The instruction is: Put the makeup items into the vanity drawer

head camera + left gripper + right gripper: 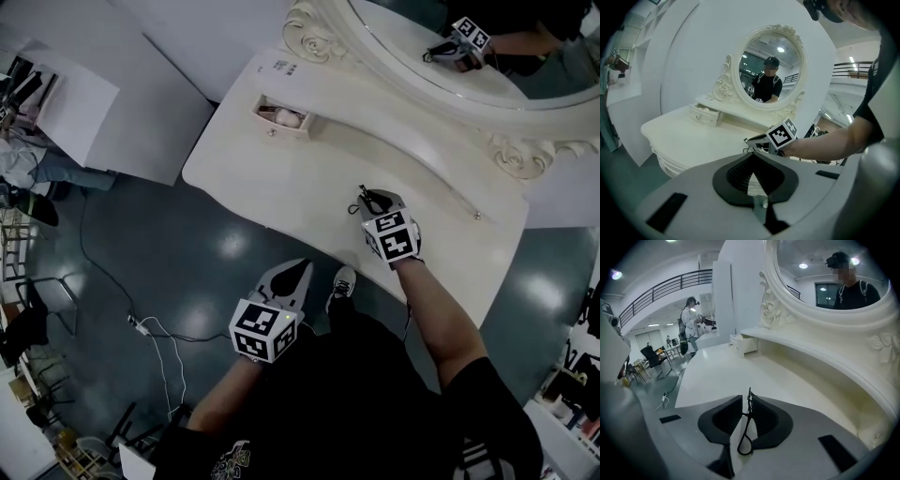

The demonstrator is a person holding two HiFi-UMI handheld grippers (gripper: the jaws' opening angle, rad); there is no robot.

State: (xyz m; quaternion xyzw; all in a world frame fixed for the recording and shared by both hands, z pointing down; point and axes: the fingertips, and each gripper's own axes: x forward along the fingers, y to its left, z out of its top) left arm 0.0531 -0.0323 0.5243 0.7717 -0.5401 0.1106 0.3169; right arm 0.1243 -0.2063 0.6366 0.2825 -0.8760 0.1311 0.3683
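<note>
A thin black makeup tool (747,413) with a looped handle is being carried over the white vanity top (309,178) by the right gripper (367,199). It is being gripped tight between the closed jaws, with the loop hanging down behind them. The left gripper (298,270) is being held off the table's front edge, above the floor, its jaws closed together with nothing between them. The small drawer (281,117) is standing open at the left end of the vanity's raised shelf, beside the carved frame of the oval mirror (450,56) and well apart from the carried tool. Something pale pink is already lying inside it.

The carrying step appears to be in hand — the tool is judged to be on its way to the drawer. A reach leftward across the top is likely being called for next, until the tool is over the open drawer — then the jaws are to be opened so that it drops in.
</note>
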